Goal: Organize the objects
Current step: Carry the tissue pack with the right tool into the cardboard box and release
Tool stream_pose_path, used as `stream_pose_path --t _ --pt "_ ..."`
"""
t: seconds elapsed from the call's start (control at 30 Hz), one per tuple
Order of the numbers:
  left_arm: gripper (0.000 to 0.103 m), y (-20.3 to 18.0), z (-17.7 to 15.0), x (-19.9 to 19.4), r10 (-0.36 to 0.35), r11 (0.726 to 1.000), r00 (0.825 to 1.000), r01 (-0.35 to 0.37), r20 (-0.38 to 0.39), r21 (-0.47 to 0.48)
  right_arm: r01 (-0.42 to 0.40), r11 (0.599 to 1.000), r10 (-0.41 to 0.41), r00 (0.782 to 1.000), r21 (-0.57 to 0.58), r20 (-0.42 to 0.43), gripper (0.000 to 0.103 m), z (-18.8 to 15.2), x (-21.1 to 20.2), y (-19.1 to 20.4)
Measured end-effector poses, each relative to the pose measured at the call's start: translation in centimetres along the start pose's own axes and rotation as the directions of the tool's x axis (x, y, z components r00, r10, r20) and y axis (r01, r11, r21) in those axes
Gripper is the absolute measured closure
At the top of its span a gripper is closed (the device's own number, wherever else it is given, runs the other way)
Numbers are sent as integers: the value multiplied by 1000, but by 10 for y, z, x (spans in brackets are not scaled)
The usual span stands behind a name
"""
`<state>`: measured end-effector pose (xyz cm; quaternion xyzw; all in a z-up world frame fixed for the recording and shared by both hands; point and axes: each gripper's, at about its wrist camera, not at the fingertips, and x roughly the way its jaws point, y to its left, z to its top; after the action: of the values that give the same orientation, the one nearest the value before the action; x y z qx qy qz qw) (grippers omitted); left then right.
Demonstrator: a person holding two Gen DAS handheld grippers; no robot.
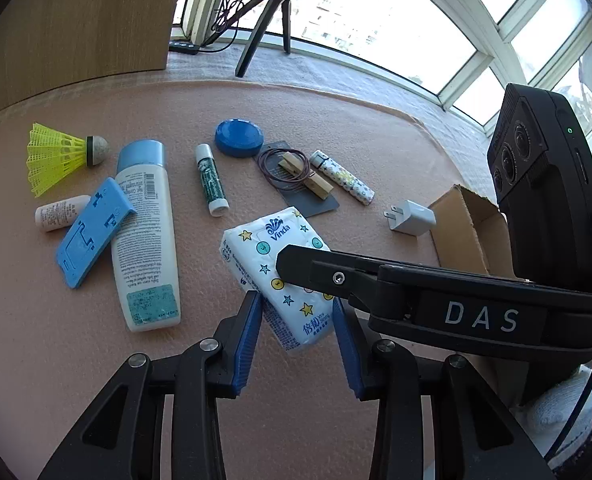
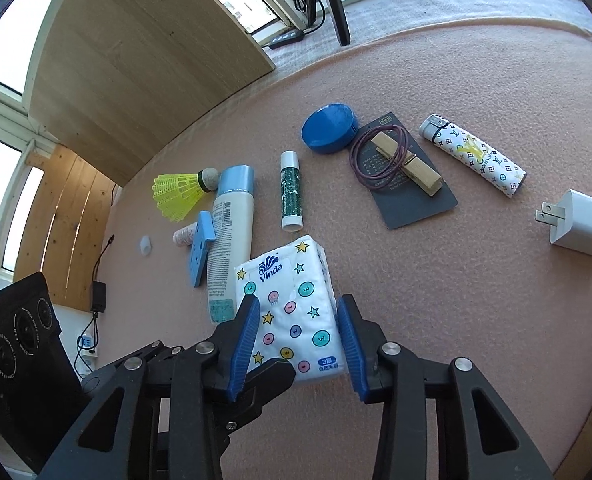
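Note:
A white Vinda tissue pack with stars and dots lies near the front of the pink mat. My left gripper has its blue pads against both sides of the pack's near end. My right gripper clamps the same tissue pack from its own side, pads on both long edges. In the left wrist view one black finger of the right gripper crosses over the pack. In the right wrist view a black fingertip of the left gripper shows under the pack's near corner.
On the mat lie a yellow shuttlecock, a white lotion bottle, a blue plastic piece, a small tube, a lip balm, a blue lid, a clothespin on hair ties, a lighter, a white charger. A cardboard box stands right.

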<state>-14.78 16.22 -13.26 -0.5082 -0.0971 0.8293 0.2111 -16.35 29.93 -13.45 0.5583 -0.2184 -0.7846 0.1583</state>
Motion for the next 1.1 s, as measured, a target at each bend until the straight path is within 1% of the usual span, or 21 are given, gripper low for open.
stream_pose_path --t 0.2,0.37,0.6,0.73,0.93,1.1 --pt "63 -43 -3 -16 -41 996 999 38 33 83 11 1000 -13 996 23 88 66 -19 -49 -10" --pt "63 -86 -4 -19 -95 982 995 88 35 166 37 998 -46 986 57 162 66 -33 -92 -26" --pt "63 -150 -12 -9 -178 944 984 171 -4 282 76 986 -111 963 146 244 66 -60 -144 -62" --pt "63 -183 -19 0 -211 920 977 212 -41 329 96 975 -149 950 198 274 66 -75 -167 -85" --pt "63 -224 -31 10 -230 889 970 243 -81 389 120 958 -199 933 260 301 66 -94 -192 -111" --pt "63 -241 -38 19 -235 874 967 256 -102 414 129 948 -221 925 292 308 66 -103 -203 -125"
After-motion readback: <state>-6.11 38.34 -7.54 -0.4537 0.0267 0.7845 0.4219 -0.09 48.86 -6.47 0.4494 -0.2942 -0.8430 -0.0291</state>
